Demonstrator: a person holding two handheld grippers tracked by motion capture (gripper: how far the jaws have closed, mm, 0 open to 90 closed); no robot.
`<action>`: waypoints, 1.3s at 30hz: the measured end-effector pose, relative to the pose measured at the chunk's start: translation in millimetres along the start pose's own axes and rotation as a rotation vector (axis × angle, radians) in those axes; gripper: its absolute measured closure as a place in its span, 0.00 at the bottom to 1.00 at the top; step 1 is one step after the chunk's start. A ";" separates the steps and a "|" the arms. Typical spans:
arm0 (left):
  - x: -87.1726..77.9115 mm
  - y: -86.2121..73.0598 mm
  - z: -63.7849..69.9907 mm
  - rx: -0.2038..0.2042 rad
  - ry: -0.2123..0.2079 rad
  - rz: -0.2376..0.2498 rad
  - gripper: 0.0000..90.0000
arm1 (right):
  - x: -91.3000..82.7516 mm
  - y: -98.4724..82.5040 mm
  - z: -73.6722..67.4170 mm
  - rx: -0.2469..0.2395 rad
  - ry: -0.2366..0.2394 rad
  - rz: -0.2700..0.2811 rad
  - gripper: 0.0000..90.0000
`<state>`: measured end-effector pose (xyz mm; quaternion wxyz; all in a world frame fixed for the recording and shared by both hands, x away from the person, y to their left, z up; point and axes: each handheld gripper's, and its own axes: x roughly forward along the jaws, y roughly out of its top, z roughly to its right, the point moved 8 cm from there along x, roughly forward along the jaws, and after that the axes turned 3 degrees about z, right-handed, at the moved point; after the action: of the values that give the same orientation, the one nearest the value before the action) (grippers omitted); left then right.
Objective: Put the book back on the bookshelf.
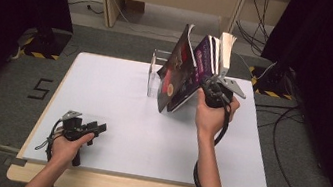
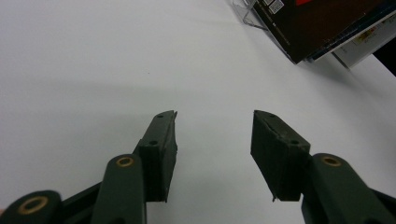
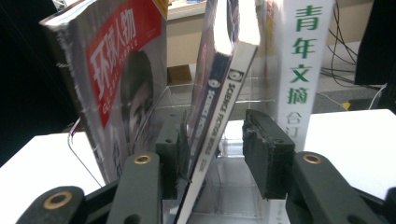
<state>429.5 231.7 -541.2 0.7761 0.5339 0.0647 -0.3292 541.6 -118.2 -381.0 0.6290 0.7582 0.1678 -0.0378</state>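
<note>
Between the parted right tongs (image 3: 217,154) a leaning magazine (image 3: 222,107) stands ungripped, so pulling it from the rack remains, while the left tongs (image 2: 214,140) gape idle over the counter (image 2: 93,70).

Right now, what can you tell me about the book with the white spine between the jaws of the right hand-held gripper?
The Science Fiction World book is a thin paperback with a glossy purple cover and a white spine printed in black. It leans left in the clear acrylic stand, between two other volumes. The right hand-held gripper straddles its spine: the left pad touches, the right stands apart.
</note>
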 end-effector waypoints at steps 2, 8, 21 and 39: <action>0.1 0.0 -0.3 0.001 0.000 -0.001 0.55 | 4.7 1.6 -0.5 -0.004 -0.008 -0.001 0.67; -0.3 0.3 -0.2 0.000 -0.002 0.000 0.55 | 16.9 6.0 -6.7 -0.016 -0.017 -0.006 0.68; -0.5 1.3 -1.8 -0.003 0.000 0.004 0.55 | 33.2 14.9 -15.6 -0.094 -0.039 -0.013 0.77; -0.4 0.4 -3.2 0.000 0.000 0.000 0.55 | 52.5 15.6 -25.8 -0.096 0.022 -0.026 0.82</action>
<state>430.3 234.8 -542.1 0.7760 0.5340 0.0647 -0.3293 591.7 -84.8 -375.2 0.6621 0.7254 0.1860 -0.0297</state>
